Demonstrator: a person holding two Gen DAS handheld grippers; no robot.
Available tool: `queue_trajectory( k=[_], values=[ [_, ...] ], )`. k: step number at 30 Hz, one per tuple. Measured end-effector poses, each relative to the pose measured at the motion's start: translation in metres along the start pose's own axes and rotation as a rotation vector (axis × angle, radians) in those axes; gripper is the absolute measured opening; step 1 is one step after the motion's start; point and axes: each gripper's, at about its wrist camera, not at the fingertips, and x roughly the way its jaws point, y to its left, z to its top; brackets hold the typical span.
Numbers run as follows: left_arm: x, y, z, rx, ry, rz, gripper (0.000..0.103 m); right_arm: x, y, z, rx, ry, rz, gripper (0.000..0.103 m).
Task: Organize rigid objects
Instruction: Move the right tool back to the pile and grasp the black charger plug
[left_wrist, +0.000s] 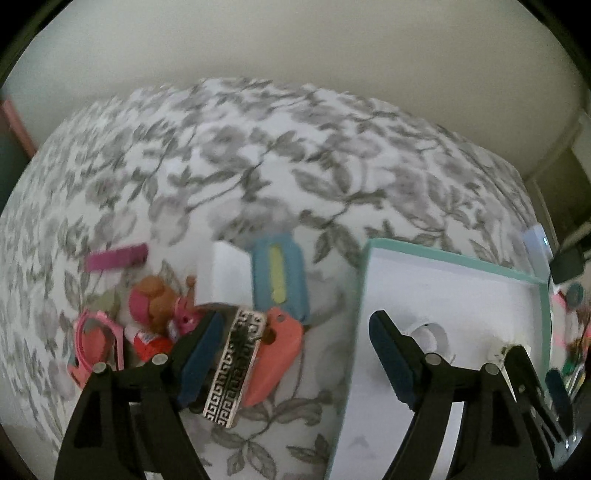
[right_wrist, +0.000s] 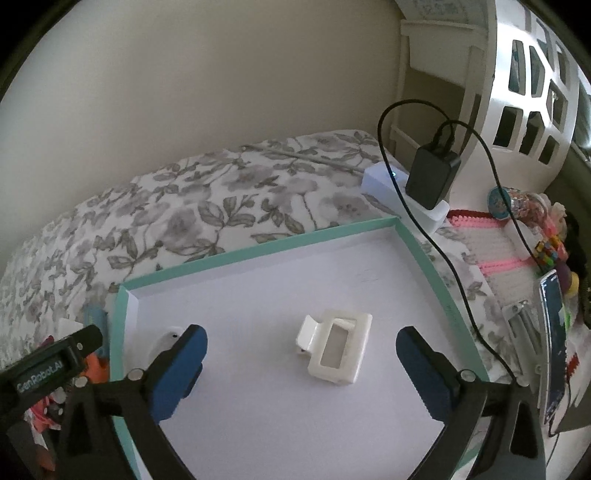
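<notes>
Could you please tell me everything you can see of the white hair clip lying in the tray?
The white hair clip is a rectangular claw clip of what looks like matte plastic, with an open rectangular window through its body and a flared pinch tab at its left end. It lies flat on the white floor of the teal-rimmed tray, tilted slightly, roughly at the centre. It sits between the spread fingers of the right gripper, which do not touch it. Only the tray floor touches it.
</notes>
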Motion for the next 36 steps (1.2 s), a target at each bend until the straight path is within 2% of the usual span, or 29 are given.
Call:
queue_trajectory(
  k=[7, 9, 10, 14, 20, 26, 30, 36],
  values=[
    [-0.005, 0.01, 0.002, -0.025, -0.051, 0.035, 0.084, 0.003, 0.0, -0.002, 0.009, 0.014, 0.024, 0.103],
    [-0.007, 0.012, 0.002, -0.029, -0.062, 0.044, 0.096, 0.003, 0.002, -0.003, 0.001, 0.011, 0.022, 0.103],
    [-0.007, 0.014, 0.004, -0.031, -0.066, 0.045, 0.097, 0.002, 0.003, -0.003, -0.006, 0.006, 0.02, 0.103],
    [-0.012, 0.019, 0.006, -0.032, -0.085, 0.048, 0.098, 0.002, 0.005, -0.004, -0.011, 0.007, 0.028, 0.103],
    [-0.034, 0.035, 0.007, -0.047, -0.16, 0.048, 0.098, -0.005, 0.009, -0.006, -0.005, -0.003, 0.075, 0.103],
    [-0.066, 0.059, 0.003, -0.084, -0.203, 0.045, 0.098, -0.029, 0.027, -0.007, -0.034, -0.039, 0.117, 0.103],
    [-0.095, 0.07, -0.003, -0.055, -0.31, 0.114, 0.098, -0.054, 0.048, -0.007, -0.083, -0.089, 0.153, 0.103],
    [-0.118, 0.1, -0.007, -0.097, -0.352, 0.142, 0.099, -0.088, 0.083, -0.005, -0.133, -0.146, 0.246, 0.103]
  ],
)
